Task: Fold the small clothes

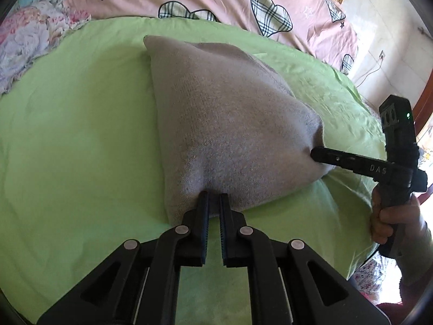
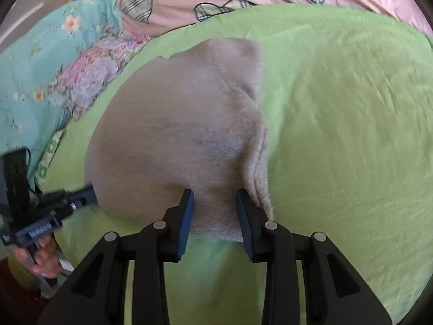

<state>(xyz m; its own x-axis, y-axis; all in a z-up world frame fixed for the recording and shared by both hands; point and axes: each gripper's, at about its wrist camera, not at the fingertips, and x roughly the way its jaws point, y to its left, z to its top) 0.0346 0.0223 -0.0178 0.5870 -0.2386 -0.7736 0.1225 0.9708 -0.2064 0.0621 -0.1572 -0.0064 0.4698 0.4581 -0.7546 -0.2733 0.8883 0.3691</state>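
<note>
Left wrist view shows us mid-fold: our left gripper (image 1: 213, 203) and right gripper (image 2: 215, 203) jaws both pinch the grey garment's (image 1: 224, 124) near edge, fold unfinished.

"DAS", perhaps cut off, on right gripper (image 1: 315, 155)

Grey-beige knit garment (image 1: 224, 124), soft and fuzzy, folded into a rough triangle, occupies frame centre in both wrist views, near edge raised and bunched, far corner flat toward upper left.
</note>
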